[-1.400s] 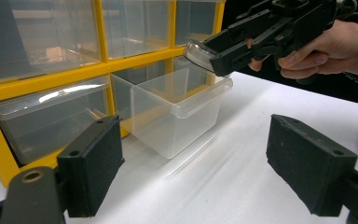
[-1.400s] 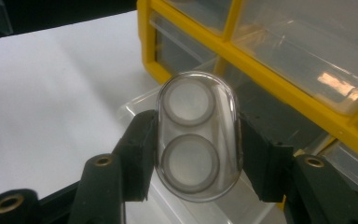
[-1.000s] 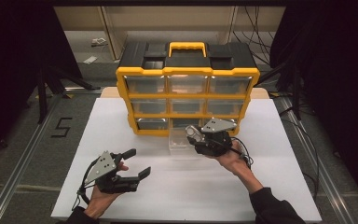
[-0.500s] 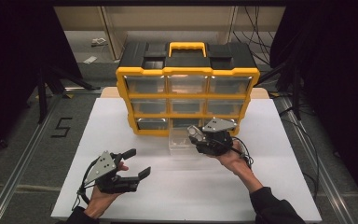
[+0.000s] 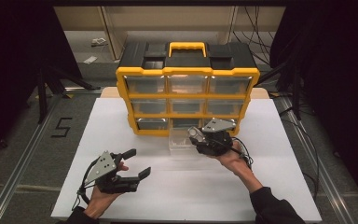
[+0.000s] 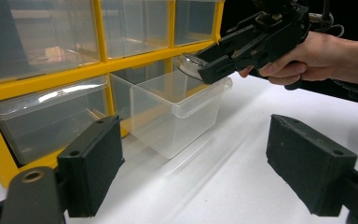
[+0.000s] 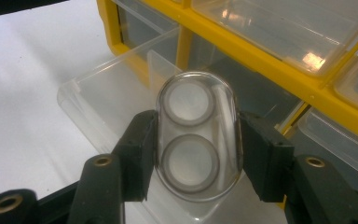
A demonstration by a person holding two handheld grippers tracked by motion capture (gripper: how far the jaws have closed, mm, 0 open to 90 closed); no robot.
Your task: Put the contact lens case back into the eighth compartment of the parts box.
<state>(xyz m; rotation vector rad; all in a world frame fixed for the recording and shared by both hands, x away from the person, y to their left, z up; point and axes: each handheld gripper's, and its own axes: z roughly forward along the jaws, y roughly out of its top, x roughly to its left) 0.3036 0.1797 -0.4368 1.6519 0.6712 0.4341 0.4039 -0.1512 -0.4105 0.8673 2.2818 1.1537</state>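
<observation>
At frame centre, the right gripper (image 5: 195, 136) clamps a clear oval case (image 7: 196, 140) over the pulled-out clear drawer (image 6: 179, 109), just off its front rim. Lower left, the left gripper (image 5: 137, 164) gapes empty above bare white table (image 5: 270, 186), well apart from the yellow organizer (image 5: 186, 70).

Clear oval case (image 7: 196, 140) above pulled-out drawer (image 5: 181, 141)

High view above the table (image 5: 98, 140), facing forward and down, 2 gripper views low and close, both facing the yellow organizer (image 5: 186, 72) (image 6: 42, 84) (image 7: 261, 51), sharing its pulled-out clear drawer (image 5: 179, 142) (image 6: 177, 112) (image 7: 112, 88).
</observation>
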